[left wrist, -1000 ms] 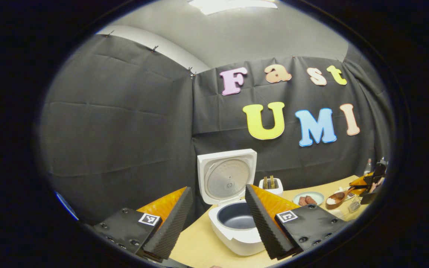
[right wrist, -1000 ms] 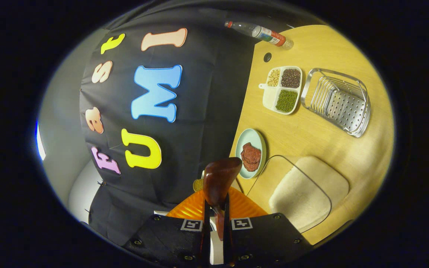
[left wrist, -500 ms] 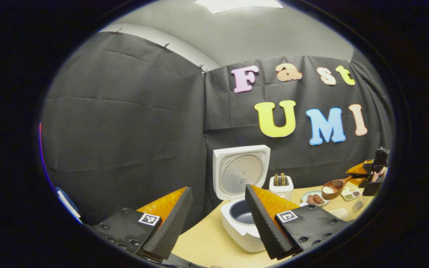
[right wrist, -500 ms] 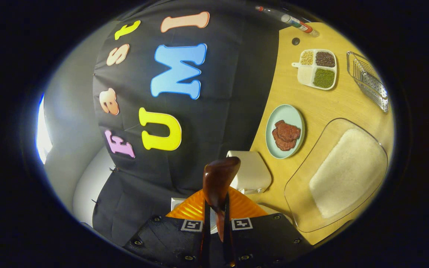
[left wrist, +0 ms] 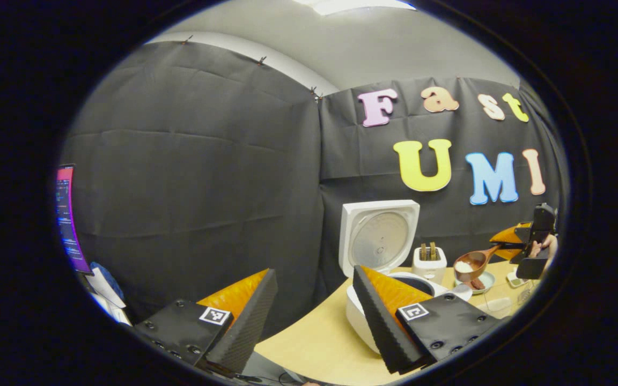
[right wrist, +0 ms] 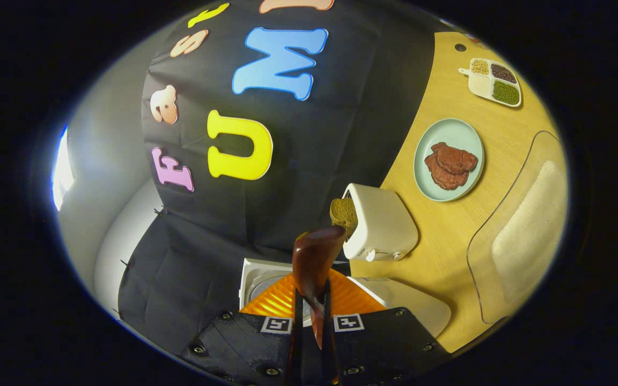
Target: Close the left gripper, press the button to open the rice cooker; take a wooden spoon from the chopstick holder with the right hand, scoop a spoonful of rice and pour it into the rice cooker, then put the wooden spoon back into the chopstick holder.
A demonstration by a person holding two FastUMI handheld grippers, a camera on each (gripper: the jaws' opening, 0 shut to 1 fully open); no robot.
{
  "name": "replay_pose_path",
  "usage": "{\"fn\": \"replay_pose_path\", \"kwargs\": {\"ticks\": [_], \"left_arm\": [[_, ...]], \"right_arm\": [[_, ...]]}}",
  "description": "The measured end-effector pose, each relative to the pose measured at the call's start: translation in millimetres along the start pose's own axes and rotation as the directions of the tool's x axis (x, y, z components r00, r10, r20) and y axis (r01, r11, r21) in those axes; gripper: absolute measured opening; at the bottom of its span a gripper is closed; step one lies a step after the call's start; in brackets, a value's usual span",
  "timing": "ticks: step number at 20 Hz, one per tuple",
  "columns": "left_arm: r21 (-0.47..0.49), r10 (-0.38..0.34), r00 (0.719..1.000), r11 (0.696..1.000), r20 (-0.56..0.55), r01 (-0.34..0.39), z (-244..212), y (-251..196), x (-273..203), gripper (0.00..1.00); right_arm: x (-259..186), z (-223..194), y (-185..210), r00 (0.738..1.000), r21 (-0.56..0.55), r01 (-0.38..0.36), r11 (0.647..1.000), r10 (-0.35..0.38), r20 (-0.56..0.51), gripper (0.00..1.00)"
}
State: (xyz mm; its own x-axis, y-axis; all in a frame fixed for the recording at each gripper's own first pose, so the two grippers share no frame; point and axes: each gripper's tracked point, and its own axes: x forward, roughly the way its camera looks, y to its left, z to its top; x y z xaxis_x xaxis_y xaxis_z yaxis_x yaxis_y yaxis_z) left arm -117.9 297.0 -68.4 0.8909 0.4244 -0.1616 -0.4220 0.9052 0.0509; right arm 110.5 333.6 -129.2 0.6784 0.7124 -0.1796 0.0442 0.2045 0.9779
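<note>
Tabletop (right wrist: 448, 225), rice-laden wooden spoon (left wrist: 472, 262)

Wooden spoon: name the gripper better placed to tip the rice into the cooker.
Right. The right gripper is shut on the wooden spoon, which carries rice beside the open rice cooker. The left gripper is open, holding nothing.

A: Desk (right wrist: 448, 257)?
B: Light wood. On it: open rice cooker (left wrist: 376, 252), chopstick holder (right wrist: 381, 225), plate (right wrist: 448, 131) of meat, divided tray (right wrist: 491, 86), clear rice container (right wrist: 523, 225).
</note>
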Motion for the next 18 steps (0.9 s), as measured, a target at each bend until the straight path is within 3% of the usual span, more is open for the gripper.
{"fn": "replay_pose_path", "kwargs": {"ticks": [5, 8, 12, 15, 18], "left_arm": [[-0.002, 0.045, 0.998, 0.999, -0.031, -0.045, -15, 21, -5, 0.98], [-0.001, 0.071, 0.997, 0.998, -0.041, -0.071, -21, 33, -7, 1.00], [-0.007, 0.107, 0.993, 0.994, -0.050, -0.108, -25, 51, -12, 1.00], [-0.013, 0.129, 0.990, 0.991, -0.061, -0.130, -31, 61, -15, 1.00], [-0.015, 0.144, 0.987, 0.989, -0.067, -0.145, -34, 67, -17, 1.00]], "right_arm": [[37, -37, 3, 0.998, -0.109, 0.023, 0.994, -0.029, -0.050, 0.14], [59, -61, 11, 0.996, -0.242, 0.026, 0.970, -0.047, -0.078, 0.13], [81, -93, 20, 0.991, -0.331, 0.017, 0.944, -0.059, -0.120, 0.14], [92, -109, 16, 0.987, -0.422, 0.026, 0.906, -0.090, -0.133, 0.13], [100, -121, 8, 0.981, -0.531, 0.040, 0.846, -0.134, -0.138, 0.13]]}}
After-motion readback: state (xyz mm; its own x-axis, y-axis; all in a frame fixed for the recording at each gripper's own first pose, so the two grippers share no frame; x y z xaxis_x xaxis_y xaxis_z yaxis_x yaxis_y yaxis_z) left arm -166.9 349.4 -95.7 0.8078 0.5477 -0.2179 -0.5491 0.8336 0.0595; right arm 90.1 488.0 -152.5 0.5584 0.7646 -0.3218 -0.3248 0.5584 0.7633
